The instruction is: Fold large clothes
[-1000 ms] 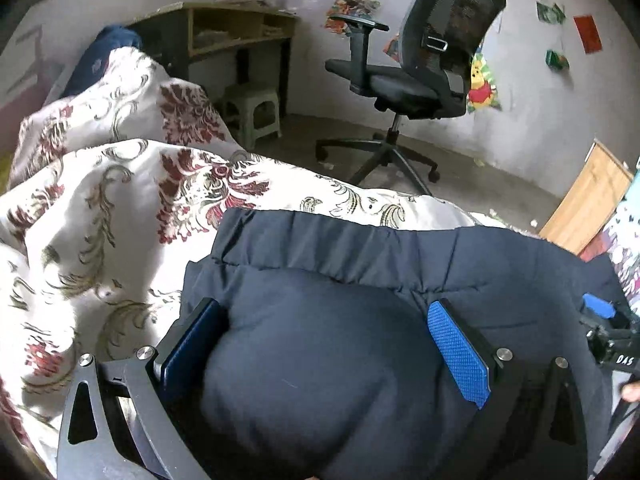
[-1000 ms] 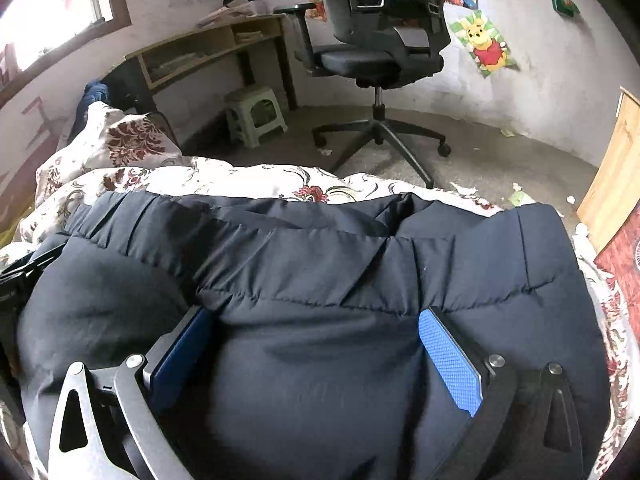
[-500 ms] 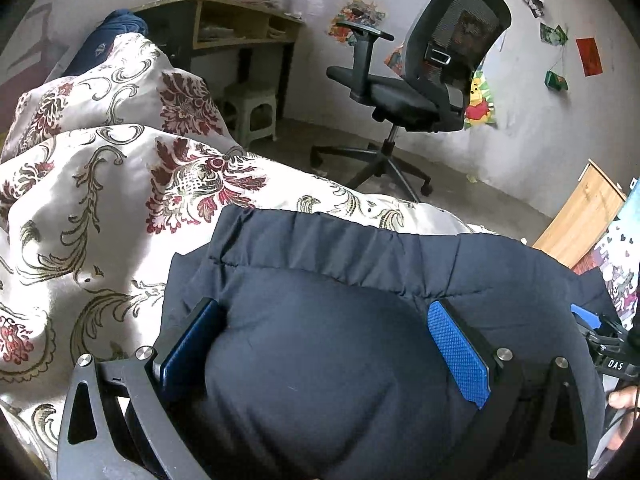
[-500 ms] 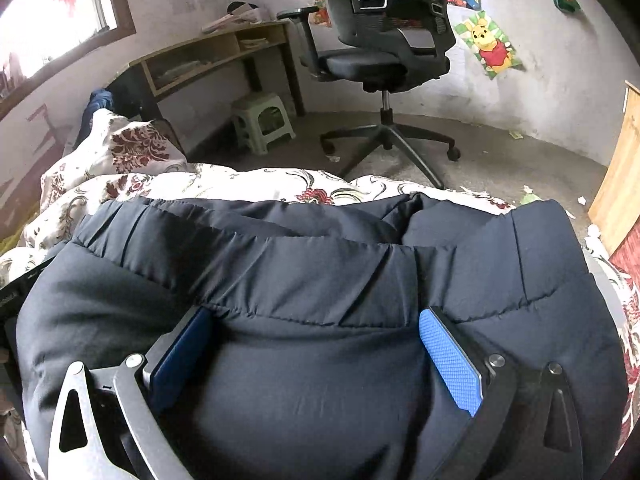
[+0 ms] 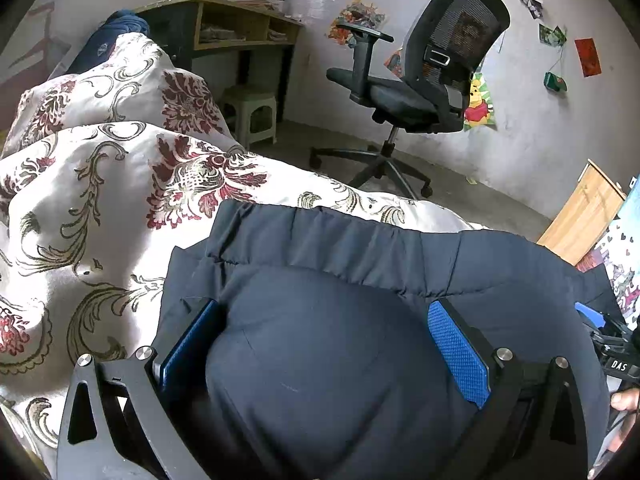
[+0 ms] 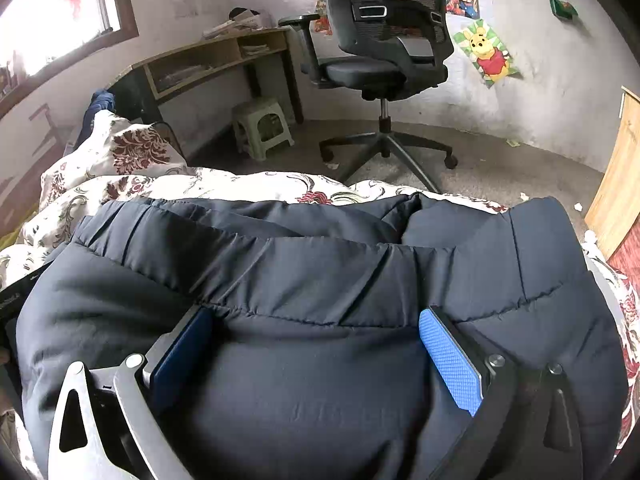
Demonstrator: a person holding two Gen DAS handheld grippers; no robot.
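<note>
A large dark navy padded jacket (image 5: 340, 280) lies on a floral bedspread (image 5: 100, 184); it also fills the right wrist view (image 6: 320, 264). My left gripper (image 5: 324, 340) has its blue-padded fingers wide apart, with a thick bulge of the jacket between them. My right gripper (image 6: 316, 344) stands the same way, jaws wide, over a padded fold of the jacket near its stitched hem. The right gripper shows at the right edge of the left wrist view (image 5: 612, 352). Whether the pads press the cloth is unclear.
A black office chair (image 5: 420, 92) stands on the floor beyond the bed, with a small green stool (image 6: 264, 128) and a wooden desk (image 6: 216, 56) by the wall. A wooden board (image 5: 580, 216) leans at the right. A bedding heap (image 5: 120, 80) rises at far left.
Both grippers have shifted slightly with the jacket; the room view has drifted a little. The jaws' opening has not changed.
</note>
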